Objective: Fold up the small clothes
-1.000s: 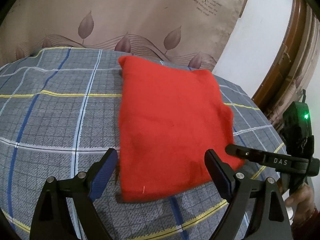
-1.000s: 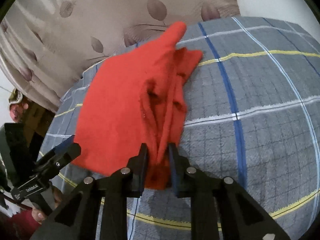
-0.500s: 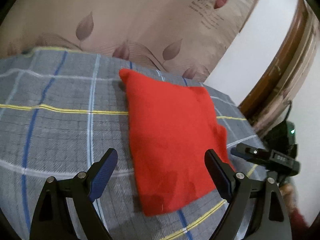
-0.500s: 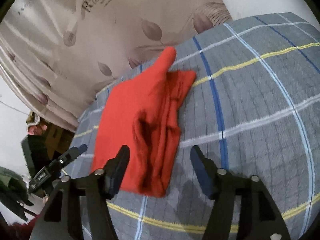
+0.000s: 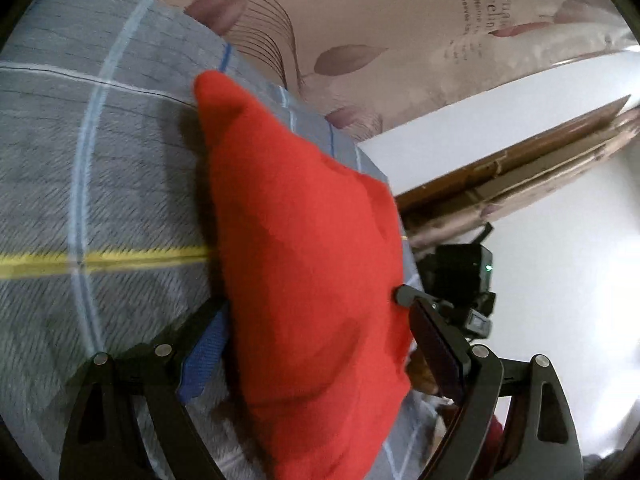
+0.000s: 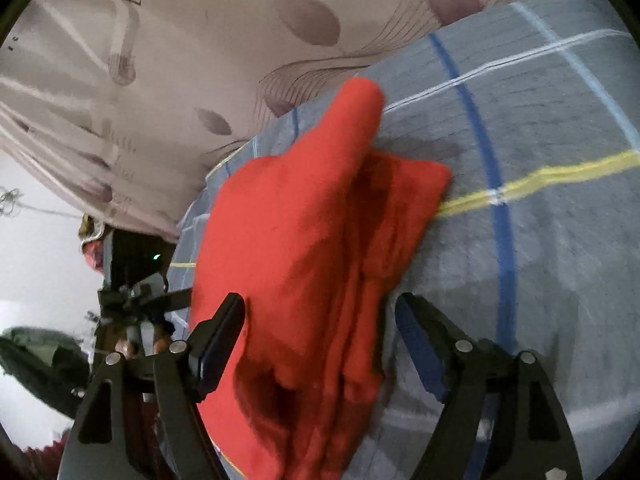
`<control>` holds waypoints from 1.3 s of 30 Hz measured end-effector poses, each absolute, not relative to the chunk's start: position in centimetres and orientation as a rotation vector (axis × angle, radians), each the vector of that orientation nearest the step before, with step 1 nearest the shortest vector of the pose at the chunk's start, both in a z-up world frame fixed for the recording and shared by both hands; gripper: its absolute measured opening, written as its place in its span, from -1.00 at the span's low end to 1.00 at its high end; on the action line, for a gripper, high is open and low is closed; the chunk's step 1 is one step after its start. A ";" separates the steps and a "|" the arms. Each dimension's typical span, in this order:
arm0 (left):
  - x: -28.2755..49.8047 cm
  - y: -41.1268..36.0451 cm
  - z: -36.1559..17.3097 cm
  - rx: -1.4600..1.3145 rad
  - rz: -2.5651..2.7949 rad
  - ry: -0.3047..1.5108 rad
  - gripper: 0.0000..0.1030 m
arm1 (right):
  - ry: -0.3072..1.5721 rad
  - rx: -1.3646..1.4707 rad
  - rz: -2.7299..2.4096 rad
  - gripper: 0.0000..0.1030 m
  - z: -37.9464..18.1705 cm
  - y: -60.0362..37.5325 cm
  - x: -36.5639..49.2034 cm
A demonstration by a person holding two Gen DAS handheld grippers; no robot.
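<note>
A folded red garment (image 5: 304,264) lies on a grey plaid bedcover (image 5: 100,184). My left gripper (image 5: 320,344) is open, its fingers either side of the garment's near end. In the right wrist view the garment (image 6: 312,248) shows bunched layered folds along its right edge. My right gripper (image 6: 320,340) is open, its fingers straddling the garment's near end. Each gripper shows in the other's view, the right one (image 5: 460,292) and the left one (image 6: 136,300). I cannot tell whether the fingers touch the cloth.
A beige leaf-print curtain (image 5: 400,20) hangs behind the bed. A wooden door frame (image 5: 520,140) and white wall stand at the right in the left wrist view. The bed's edge runs near the garment's far side (image 6: 188,216).
My right gripper let go of the garment's edge and opened. Both grippers moved in low and close, so the garment's near end now lies between each pair of fingers.
</note>
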State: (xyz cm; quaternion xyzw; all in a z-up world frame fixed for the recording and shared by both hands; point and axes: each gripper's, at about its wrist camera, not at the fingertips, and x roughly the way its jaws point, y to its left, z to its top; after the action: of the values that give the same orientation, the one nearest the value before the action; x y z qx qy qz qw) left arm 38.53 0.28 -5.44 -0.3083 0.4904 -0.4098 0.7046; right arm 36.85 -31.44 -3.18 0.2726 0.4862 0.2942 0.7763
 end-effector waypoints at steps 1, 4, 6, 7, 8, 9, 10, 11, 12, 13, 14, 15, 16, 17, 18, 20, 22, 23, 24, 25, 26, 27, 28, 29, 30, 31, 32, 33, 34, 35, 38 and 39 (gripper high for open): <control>39.0 0.2 -5.5 -0.696 -0.926 1.092 0.72 | 1.052 0.600 0.660 0.47 -3.2 -31.2 37.2; 40.1 -0.2 -5.6 -0.730 -0.956 1.094 0.72 | 1.054 0.623 0.735 0.48 -3.5 -30.6 38.3; 40.4 -0.6 -5.6 -0.732 -0.971 1.087 0.72 | 1.050 0.622 0.774 0.49 -3.5 -29.9 38.6; 40.5 -0.8 -5.6 -0.735 -0.976 1.079 0.73 | 1.046 0.621 0.785 0.49 -3.5 -29.7 38.7; 40.7 -0.8 -5.6 -0.740 -0.976 1.074 0.73 | 1.039 0.619 0.798 0.49 -3.5 -29.5 38.8; 40.6 -0.9 -5.6 -0.742 -0.974 1.064 0.73 | 1.034 0.624 0.807 0.49 -3.6 -29.6 38.9; 40.6 -0.9 -5.6 -0.740 -0.974 1.056 0.73 | 1.029 0.636 0.815 0.49 -3.6 -29.7 39.0; 40.5 -1.0 -5.6 -0.733 -0.971 1.049 0.73 | 1.028 0.650 0.822 0.49 -3.6 -29.8 39.2; 40.4 -1.1 -5.6 -0.726 -0.967 1.041 0.73 | 1.028 0.659 0.824 0.49 -3.6 -30.0 39.2; 40.4 -1.2 -5.6 -0.716 -0.963 1.030 0.73 | 1.028 0.663 0.824 0.49 -3.7 -30.1 39.3; 40.3 -1.3 -5.6 -0.699 -0.960 1.021 0.73 | 1.027 0.660 0.820 0.49 -3.7 -30.0 39.3; 40.1 -1.5 -5.5 -0.672 -0.956 1.015 0.73 | 1.023 0.636 0.809 0.44 -3.6 -29.7 39.1; 40.0 -1.7 -5.5 -0.649 -0.949 1.013 0.73 | 1.026 0.612 0.797 0.41 -3.6 -29.5 38.9; 39.8 -1.9 -5.4 -0.626 -0.939 1.014 0.73 | 1.030 0.597 0.789 0.37 -3.6 -29.2 38.8; 39.7 -2.3 -5.3 -0.604 -0.927 1.019 0.73 | 1.037 0.595 0.783 0.36 -3.6 -29.1 38.7; 39.6 -2.9 -5.2 -0.551 -0.906 1.030 0.73 | 1.050 0.614 0.796 0.37 -3.6 -29.3 38.5; 39.4 -3.7 -5.2 -0.495 -0.892 1.032 0.73 | 1.047 0.612 0.823 0.37 -3.7 -29.4 38.2; 39.3 -3.9 -5.2 -0.480 -0.887 1.031 0.73 | 1.042 0.619 0.837 0.38 -3.9 -29.7 38.1; 39.2 -4.0 -5.1 -0.471 -0.880 1.030 0.73 | 1.038 0.642 0.846 0.38 -4.0 -29.9 38.2; 39.2 -4.0 -5.2 -0.468 -0.872 1.029 0.73 | 1.038 0.652 0.843 0.38 -4.0 -30.0 38.3; 39.2 -4.1 -5.2 -0.470 -0.864 1.028 0.73 | 1.037 0.649 0.836 0.37 -4.0 -29.8 38.4; 39.2 -4.2 -5.2 -0.472 -0.853 1.026 0.70 | 1.036 0.636 0.833 0.38 -4.0 -29.5 38.4; 39.2 -4.3 -5.1 -0.466 -0.832 1.022 0.66 | 1.038 0.612 0.823 0.37 -3.9 -29.1 38.4; 39.0 -4.3 -5.1 -0.451 -0.809 1.019 0.52 | 1.039 0.593 0.811 0.31 -3.8 -28.6 38.5; 38.9 -4.5 -5.0 -0.414 -0.761 1.013 0.26 | 1.038 0.578 0.790 0.04 -3.8 -28.3 38.5; 38.7 -4.6 -4.9 -0.387 -0.728 1.011 0.16 | 1.041 0.569 0.768 -0.19 -3.8 -28.2 38.5; 38.6 -4.6 -5.0 -0.376 -0.708 1.009 0.06 | 1.053 0.562 0.735 -0.31 -4.1 -28.2 38.6; 38.5 -4.6 -4.9 -0.374 -0.697 1.006 -0.02 | 1.055 0.580 0.723 -0.37 -4.3 -28.5 38.6; 38.2 -4.6 -4.9 -0.366 -0.685 1.002 -0.06 | 1.050 0.586 0.714 -0.39 -4.4 -28.6 38.4; 38.0 -4.7 -4.8 -0.353 -0.675 0.998 -0.11 | 1.048 0.581 0.705 -0.40 -4.3 -28.5 38.4; 37.3 -5.3 -4.1 -0.291 -0.633 0.978 -0.20 | 1.043 0.573 0.682 -0.41 -4.0 -28.1 38.0; 37.1 -5.4 -3.9 -0.278 -0.624 0.975 -0.21 | 1.042 0.577 0.676 -0.42 -4.0 -28.0 38.0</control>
State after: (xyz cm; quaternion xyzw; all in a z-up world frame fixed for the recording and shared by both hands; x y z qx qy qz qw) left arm 37.06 -5.40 -3.92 -0.1308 0.4594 -0.2938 0.8280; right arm 38.02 -27.98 -3.97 0.2666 0.4814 0.3122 0.7744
